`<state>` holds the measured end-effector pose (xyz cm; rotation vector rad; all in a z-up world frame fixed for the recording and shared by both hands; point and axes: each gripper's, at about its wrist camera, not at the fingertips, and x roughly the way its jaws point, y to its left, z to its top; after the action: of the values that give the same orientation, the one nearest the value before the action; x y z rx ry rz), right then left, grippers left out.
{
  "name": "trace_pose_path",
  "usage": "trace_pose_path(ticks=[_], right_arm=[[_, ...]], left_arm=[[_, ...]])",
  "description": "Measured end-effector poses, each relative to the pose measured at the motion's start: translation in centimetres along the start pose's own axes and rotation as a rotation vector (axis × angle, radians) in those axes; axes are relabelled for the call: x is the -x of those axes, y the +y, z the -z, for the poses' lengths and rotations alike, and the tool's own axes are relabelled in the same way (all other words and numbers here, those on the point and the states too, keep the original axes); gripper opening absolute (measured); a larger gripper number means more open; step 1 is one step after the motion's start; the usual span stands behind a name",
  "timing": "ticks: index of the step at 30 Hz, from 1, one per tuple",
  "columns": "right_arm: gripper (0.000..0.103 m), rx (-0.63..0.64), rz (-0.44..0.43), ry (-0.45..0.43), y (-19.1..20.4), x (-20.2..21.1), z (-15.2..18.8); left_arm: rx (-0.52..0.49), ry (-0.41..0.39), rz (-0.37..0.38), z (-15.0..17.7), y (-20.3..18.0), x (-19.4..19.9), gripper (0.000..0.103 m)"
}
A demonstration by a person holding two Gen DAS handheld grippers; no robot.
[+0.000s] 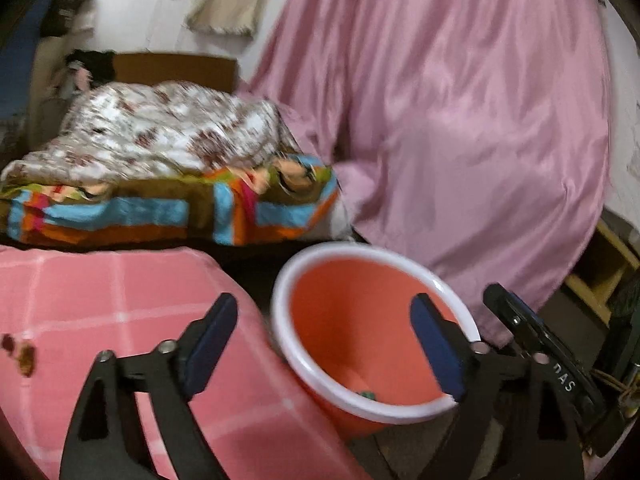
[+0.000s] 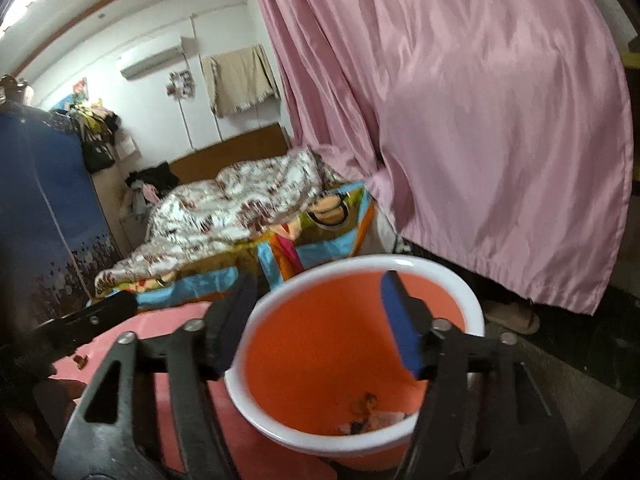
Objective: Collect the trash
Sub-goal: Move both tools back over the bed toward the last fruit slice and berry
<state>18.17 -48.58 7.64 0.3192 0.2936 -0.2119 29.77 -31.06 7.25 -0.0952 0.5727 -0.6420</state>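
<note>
An orange waste bin [image 1: 352, 280] with a white rim stands beside a table covered in pink checked cloth [image 1: 100, 300]. My left gripper [image 1: 323, 304] is open over the bin's mouth, with nothing between its blue pads. In the right wrist view the same bin [image 2: 312, 344] sits close below my right gripper [image 2: 316, 280], which is also open and empty. Several scraps of trash [image 2: 368, 412] lie at the bottom of the bin. A few small brown scraps [image 1: 22, 354] rest on the pink cloth at the far left.
A pink curtain [image 1: 460, 120] hangs just behind the bin. A bed with a floral quilt [image 1: 160, 128] and a striped blanket [image 1: 160, 212] lies beyond the table. A slipper [image 2: 512, 316] sits under the curtain hem. A blue wardrobe [image 2: 36, 200] stands at the left.
</note>
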Motion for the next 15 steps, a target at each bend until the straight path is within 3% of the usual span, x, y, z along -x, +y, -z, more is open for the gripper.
trace_pose_path(ticks=[2,5,15], right_arm=[[0.093,0.018,-0.011,-0.053,1.3,0.8,-0.3],[0.103,0.047,-0.041,-0.122,3.0,2.0,-0.4],[0.103,0.104,-0.143,-0.310,9.2,5.6,-0.3]], left_arm=[[0.014,-0.048,-0.032,-0.3,1.1,1.6,0.092],[0.029,-0.105,-0.085,-0.8,2.6,4.0,0.095],[-0.001,-0.295,-0.228,-0.8,6.5,12.9,0.100]])
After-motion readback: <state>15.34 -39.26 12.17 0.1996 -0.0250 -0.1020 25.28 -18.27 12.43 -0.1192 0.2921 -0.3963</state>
